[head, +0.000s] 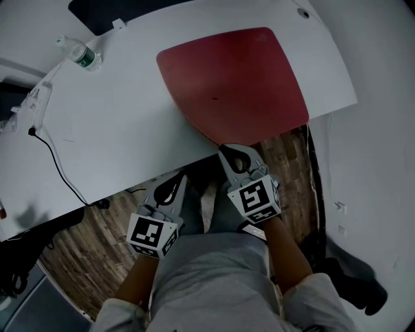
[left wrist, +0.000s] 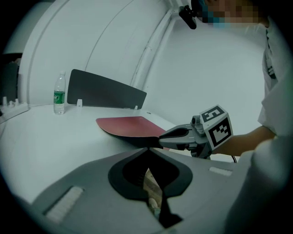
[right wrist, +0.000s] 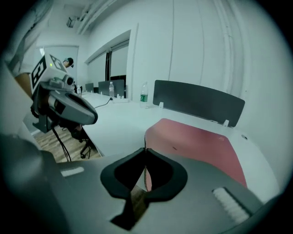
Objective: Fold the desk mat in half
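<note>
The red desk mat [head: 237, 81] lies flat on the right part of the white table [head: 117, 130]. Its near corner is raised a little off the table edge, showing a dark underside in the left gripper view. My right gripper [head: 224, 148] is shut on that near corner; the mat's thin edge [right wrist: 144, 171] runs between its closed jaws. My left gripper [head: 180, 176] hangs below and in front of the table edge, left of the right one, jaws shut [left wrist: 147, 149] with nothing in them. It is apart from the mat [left wrist: 130, 125].
A water bottle [head: 79, 54] stands at the table's far left. A dark divider panel [head: 123, 10] runs along the far edge. A power strip [head: 35, 100] and black cable [head: 55, 162] lie at the left. Wooden floor [head: 78, 259] is below.
</note>
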Action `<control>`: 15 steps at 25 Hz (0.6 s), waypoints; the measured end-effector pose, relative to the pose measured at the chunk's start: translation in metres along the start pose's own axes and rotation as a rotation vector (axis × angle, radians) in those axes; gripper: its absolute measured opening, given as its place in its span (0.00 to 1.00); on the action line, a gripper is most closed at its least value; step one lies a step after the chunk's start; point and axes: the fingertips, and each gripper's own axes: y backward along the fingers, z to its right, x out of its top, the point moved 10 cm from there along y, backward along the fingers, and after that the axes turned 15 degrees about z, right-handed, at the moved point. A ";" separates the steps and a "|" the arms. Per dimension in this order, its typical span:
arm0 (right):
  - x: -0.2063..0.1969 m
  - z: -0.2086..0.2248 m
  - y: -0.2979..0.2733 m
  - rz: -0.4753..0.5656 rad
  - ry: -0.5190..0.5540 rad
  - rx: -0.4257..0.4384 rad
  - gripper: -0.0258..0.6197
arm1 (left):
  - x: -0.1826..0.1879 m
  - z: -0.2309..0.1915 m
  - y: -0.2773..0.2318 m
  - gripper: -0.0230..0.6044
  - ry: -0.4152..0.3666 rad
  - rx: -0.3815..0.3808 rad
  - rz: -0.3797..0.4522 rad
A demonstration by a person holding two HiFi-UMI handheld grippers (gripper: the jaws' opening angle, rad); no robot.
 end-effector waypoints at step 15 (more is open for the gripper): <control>-0.010 0.122 0.063 0.116 -0.104 0.035 0.07 | 0.024 0.077 -0.101 0.07 -0.036 0.068 0.041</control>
